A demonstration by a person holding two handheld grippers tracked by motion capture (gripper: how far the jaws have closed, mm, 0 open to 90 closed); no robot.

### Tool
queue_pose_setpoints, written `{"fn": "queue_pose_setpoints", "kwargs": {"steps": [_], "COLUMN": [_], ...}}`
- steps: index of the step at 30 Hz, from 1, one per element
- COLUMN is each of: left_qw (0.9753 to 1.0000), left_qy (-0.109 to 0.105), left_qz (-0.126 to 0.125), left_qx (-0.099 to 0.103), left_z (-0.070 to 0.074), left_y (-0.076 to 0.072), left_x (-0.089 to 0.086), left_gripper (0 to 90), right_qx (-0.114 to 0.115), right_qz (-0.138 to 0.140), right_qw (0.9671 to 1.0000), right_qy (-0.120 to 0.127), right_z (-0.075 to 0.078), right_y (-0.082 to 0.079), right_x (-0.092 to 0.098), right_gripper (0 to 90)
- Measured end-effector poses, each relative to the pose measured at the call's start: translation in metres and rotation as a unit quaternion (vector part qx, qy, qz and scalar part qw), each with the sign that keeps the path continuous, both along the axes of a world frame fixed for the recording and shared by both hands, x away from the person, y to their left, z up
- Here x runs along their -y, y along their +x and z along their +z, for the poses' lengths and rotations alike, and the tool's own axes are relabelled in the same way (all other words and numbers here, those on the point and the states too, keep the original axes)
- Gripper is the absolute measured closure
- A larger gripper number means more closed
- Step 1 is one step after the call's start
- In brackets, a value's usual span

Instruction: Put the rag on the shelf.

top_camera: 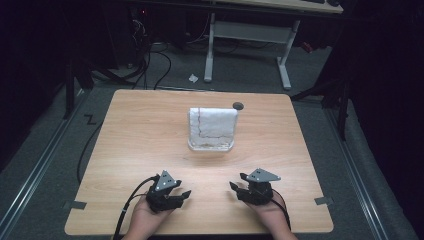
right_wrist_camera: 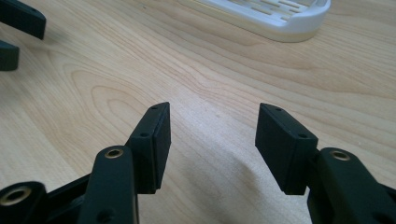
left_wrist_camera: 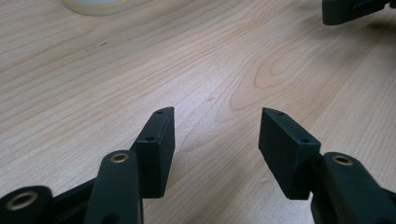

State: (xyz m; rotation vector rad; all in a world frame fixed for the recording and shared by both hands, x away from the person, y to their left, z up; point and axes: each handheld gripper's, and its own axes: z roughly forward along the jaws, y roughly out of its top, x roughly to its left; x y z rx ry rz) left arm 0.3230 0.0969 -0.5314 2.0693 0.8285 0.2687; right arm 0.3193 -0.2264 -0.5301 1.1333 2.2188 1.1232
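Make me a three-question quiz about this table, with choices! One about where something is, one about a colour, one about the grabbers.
1. Where is the tray?
A. middle of the table
B. on the floor
C. in a gripper

2. What colour is the cloth on the tray?
A. black
B. white
C. green

3. How are the left gripper and the right gripper?
A. both open
B. both shut
C. holding the cloth

Answers: 1 A, it sits mid-table beyond both grippers. 2 B, white with a thin red line. 3 A, bare wood shows between each pair of jaws.
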Motion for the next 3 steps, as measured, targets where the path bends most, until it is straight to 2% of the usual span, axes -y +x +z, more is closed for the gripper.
{"fn": "queue_pose_setpoints", "kwargs": {"steps": [3], "left_qw": [1.0000], "left_qy": [0.002], "left_qz": [0.001], "left_qx": [0.002], "left_z": [0.0009], "left_y": [-0.0017], "left_x": [-0.0025], "left_gripper": [43.9], "right_qx": [0.002], "right_qz": [0.002], "right_qw": [1.0000], "right_qy": [0.002], "right_z": [-0.0001], "right_y": [0.0002], "right_x": [0.0004], "right_gripper": [45.6]}}
